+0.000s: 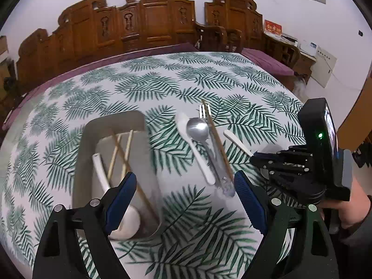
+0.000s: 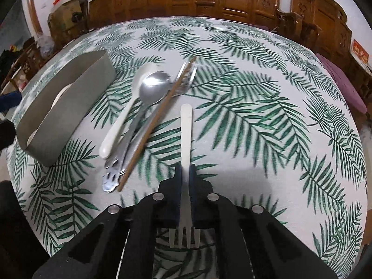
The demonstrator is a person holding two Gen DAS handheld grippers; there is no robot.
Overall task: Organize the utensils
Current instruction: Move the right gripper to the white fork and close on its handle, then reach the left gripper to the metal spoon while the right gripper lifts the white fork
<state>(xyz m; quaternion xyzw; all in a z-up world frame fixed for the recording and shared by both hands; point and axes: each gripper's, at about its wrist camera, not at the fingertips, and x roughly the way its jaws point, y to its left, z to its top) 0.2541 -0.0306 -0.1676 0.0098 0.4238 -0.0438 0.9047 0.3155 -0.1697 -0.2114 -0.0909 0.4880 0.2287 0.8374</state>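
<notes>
A grey box [image 1: 148, 153] on the leaf-print table holds chopsticks [image 1: 121, 151] and a white spoon [image 1: 125, 218]; it also shows in the right wrist view [image 2: 69, 107]. My left gripper [image 1: 186, 202] is open and empty, between the box and a pile. The pile has a white knife [image 1: 197, 153], a metal spoon [image 1: 197, 127], a metal fork [image 1: 204, 110] and a brown chopstick [image 1: 218, 146]; in the right wrist view they are the knife [image 2: 121, 116], spoon [image 2: 153, 88] and chopstick [image 2: 151, 125]. My right gripper [image 2: 186, 172] is shut on a white fork [image 2: 186, 134], handle pointing forward, tines toward the camera.
The round table's cloth [image 2: 255, 116] has bare room to the right of the pile. Carved wooden chairs [image 1: 153, 18] with purple cushions stand behind the table. Cardboard boxes [image 2: 67, 2] stand at the far left in the right wrist view.
</notes>
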